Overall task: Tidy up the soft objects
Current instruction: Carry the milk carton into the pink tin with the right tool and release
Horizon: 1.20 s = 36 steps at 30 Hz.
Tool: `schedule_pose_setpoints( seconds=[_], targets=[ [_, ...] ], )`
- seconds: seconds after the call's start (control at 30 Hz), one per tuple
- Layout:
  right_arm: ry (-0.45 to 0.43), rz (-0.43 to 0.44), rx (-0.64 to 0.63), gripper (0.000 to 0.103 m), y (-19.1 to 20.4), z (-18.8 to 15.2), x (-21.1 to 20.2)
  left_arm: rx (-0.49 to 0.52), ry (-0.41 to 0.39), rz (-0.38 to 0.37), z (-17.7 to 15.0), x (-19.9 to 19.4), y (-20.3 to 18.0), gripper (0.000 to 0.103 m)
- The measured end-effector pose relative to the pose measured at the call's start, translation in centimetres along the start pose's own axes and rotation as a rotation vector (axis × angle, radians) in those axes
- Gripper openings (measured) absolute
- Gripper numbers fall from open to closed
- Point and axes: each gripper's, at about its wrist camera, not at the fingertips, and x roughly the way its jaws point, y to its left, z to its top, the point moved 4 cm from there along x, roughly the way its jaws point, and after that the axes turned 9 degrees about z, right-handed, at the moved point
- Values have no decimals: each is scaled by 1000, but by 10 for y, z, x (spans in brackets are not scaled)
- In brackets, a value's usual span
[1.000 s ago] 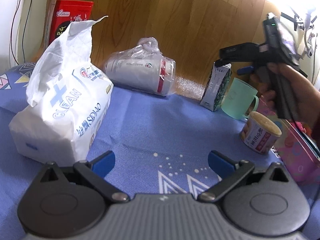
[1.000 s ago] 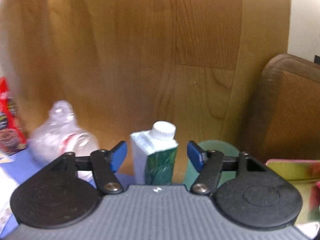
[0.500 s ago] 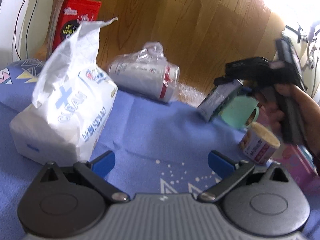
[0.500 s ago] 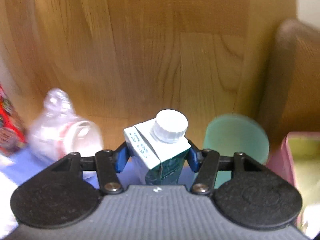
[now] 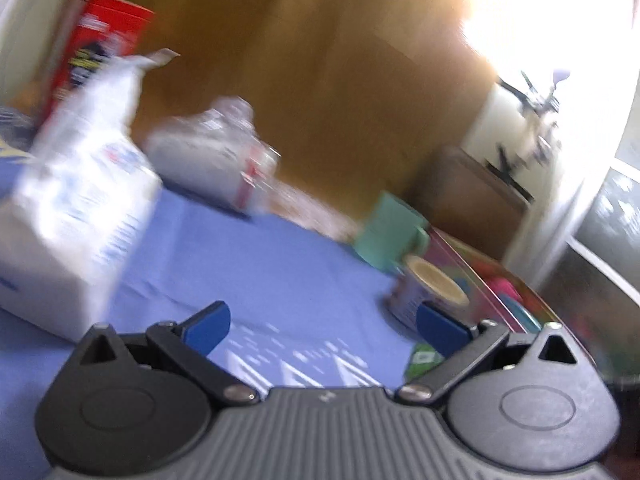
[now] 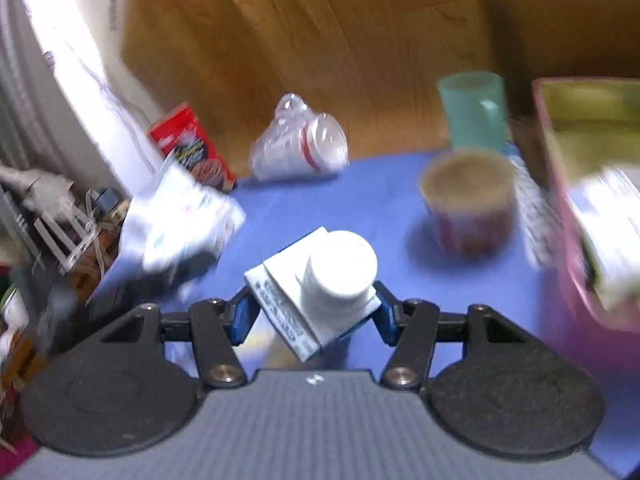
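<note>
Cardboard carton (image 6: 316, 284) pinched in my right claw (image 6: 314, 316), lifted above the blue counter (image 6: 384, 216); my left claw (image 5: 320, 326) hangs spread and empty. The tissue pack (image 5: 76, 208) and the bagged cups (image 5: 216, 164) lie unsorted, so most work remains, I judge.

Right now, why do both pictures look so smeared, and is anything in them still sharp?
Left wrist view: motion blur smears the tissue pack and green mug, window glare whites out the upper right; the left gripper itself is crisp. Right wrist view: background is streaked, but the right gripper and the carton it clamps look fairly sharp.
</note>
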Motion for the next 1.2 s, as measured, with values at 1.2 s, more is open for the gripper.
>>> schedule_pose_setpoints(
  seconds=[1.2],
  targets=[
    [-230, -314, -318, 51, -45, 34, -78, 270, 255, -309, 18, 62, -269, 83]
  ],
)
